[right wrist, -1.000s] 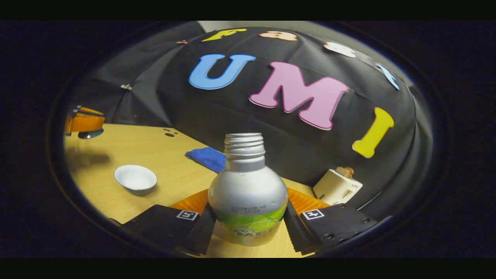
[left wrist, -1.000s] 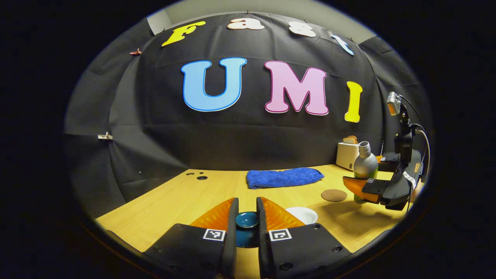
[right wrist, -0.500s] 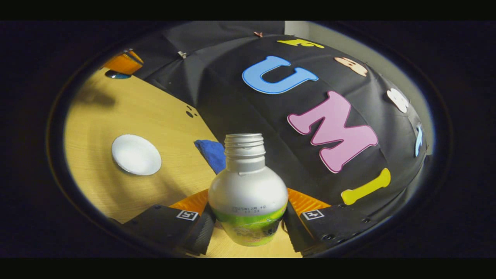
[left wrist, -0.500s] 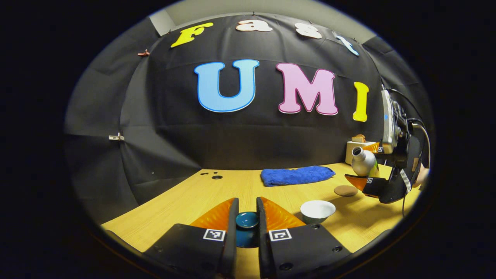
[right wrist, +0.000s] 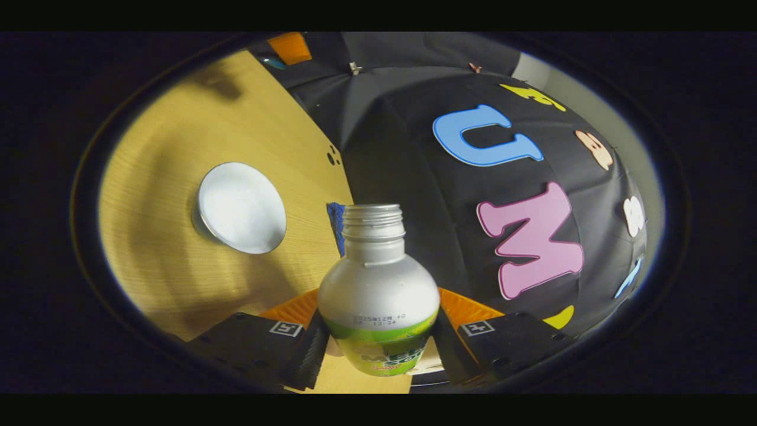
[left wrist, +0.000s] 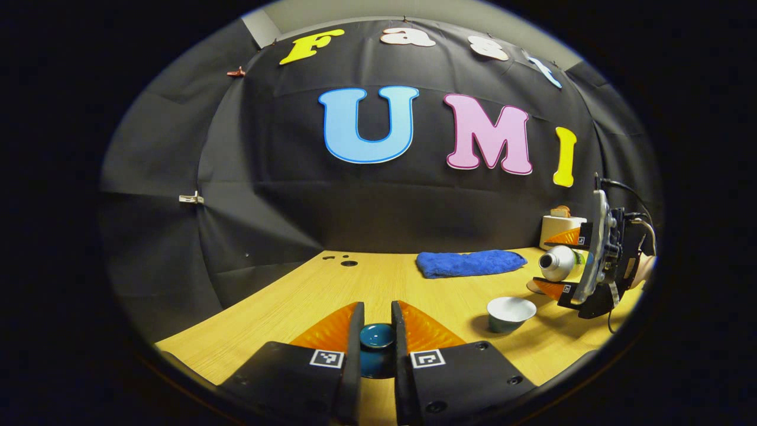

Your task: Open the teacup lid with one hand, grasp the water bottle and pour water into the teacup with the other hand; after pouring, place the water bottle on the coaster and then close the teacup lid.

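Two grippers worked over the wooden counter (left wrist: 307, 296) at this moment. The left gripper (left wrist: 377, 331), seen in the left gripper view, had its fingers closed narrowly on the dark teal teacup lid (left wrist: 377, 336), which sat pinched between them above the counter. Farther off in the same view, the right gripper (left wrist: 576, 266) held the silver water bottle (left wrist: 559, 263) tipped on its side, its open mouth pointing toward the white teacup (left wrist: 511, 312) that stood uncovered on the counter just below and beside it. A hand (left wrist: 641, 269) showed behind that gripper. A blue cloth (left wrist: 470, 262) lay near the back of the counter, with a pale toaster-like box (left wrist: 556, 228) behind the bottle.

In the right gripper view, the right gripper (right wrist: 378, 343) had its fingers pressed against both sides of the bottle's green-labelled lower body, with the threaded neck uncapped. The teacup (right wrist: 241, 207) appeared beyond the bottle's mouth, to the left, its white interior facing the camera. Whether any water was flowing could not be told. An edge of the blue cloth (right wrist: 337, 228) showed beside the bottle's neck.
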`<state>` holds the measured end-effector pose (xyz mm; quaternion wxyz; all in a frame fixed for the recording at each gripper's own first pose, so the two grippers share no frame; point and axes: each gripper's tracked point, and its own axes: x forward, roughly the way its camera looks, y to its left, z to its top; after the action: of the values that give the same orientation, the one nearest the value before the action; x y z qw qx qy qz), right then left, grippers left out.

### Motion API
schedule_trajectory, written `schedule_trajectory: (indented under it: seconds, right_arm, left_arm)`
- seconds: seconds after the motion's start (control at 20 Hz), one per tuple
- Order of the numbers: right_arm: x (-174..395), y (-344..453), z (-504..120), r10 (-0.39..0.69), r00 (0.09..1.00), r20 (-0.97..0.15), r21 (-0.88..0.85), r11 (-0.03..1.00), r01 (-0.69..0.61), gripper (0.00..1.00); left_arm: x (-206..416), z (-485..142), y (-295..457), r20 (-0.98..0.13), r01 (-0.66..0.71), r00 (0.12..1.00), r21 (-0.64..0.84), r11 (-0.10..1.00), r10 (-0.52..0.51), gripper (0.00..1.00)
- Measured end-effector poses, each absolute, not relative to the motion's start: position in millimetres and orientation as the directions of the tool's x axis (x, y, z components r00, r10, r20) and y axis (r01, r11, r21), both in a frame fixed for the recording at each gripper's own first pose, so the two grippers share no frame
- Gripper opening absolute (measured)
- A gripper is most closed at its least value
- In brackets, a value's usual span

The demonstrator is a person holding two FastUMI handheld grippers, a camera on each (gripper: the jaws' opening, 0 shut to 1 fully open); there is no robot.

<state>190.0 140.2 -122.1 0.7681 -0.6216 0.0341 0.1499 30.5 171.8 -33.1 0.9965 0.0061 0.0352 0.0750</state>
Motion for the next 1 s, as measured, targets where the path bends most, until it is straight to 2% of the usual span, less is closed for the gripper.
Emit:
schedule_trajectory:
  seconds: [0.1, 0.35, 0.4, 0.45, 0.65, 0.85, 0.95, 1.0]
  right_arm:
    - [192.3, 141.1, -122.7, 0.197, 0.952, -0.234, -0.96, 0.111, -0.258, 0.81]
    - [195.1, 146.7, -129.2, 0.208, 0.946, -0.247, -0.965, 0.039, -0.26, 0.81]
    - [196.5, 147.8, -131.2, 0.213, 0.945, -0.249, -0.966, 0.018, -0.259, 0.77]
    - [196.5, 148.6, -135.0, 0.217, 0.942, -0.257, -0.965, -0.004, -0.262, 0.81]
    - [197.9, 150.7, -141.7, 0.225, 0.937, -0.266, -0.964, -0.061, -0.259, 0.81]
    - [201.7, 152.7, -138.9, 0.239, 0.938, -0.251, -0.963, -0.163, -0.216, 0.81]
    - [202.9, 150.8, -139.7, 0.238, 0.936, -0.257, -0.961, -0.168, -0.221, 0.77]
    - [204.7, 149.1, -143.7, 0.238, 0.935, -0.264, -0.959, -0.165, -0.229, 0.81]
  left_arm:
    - [32.0, -37.0, 174.3, -0.076, -0.15, 0.986, 0.005, 0.989, 0.15, 0.27]
    - [35.4, -45.4, 172.3, -0.093, -0.134, 0.987, -0.021, 0.991, 0.132, 0.26]
    - [36.5, -45.6, 173.0, -0.093, -0.135, 0.987, -0.021, 0.991, 0.132, 0.27]
    - [37.2, -45.7, 173.0, -0.093, -0.134, 0.987, -0.022, 0.991, 0.131, 0.27]
    - [37.8, -46.5, 169.2, -0.095, -0.12, 0.989, -0.027, 0.992, 0.117, 0.27]
    - [41.9, -50.5, 169.3, -0.105, -0.117, 0.988, -0.033, 0.993, 0.113, 0.27]
    - [42.8, -51.3, 167.9, -0.108, -0.115, 0.988, -0.04, 0.993, 0.11, 0.27]
    - [43.6, -52.0, 167.3, -0.11, -0.112, 0.988, -0.042, 0.993, 0.107, 0.27]
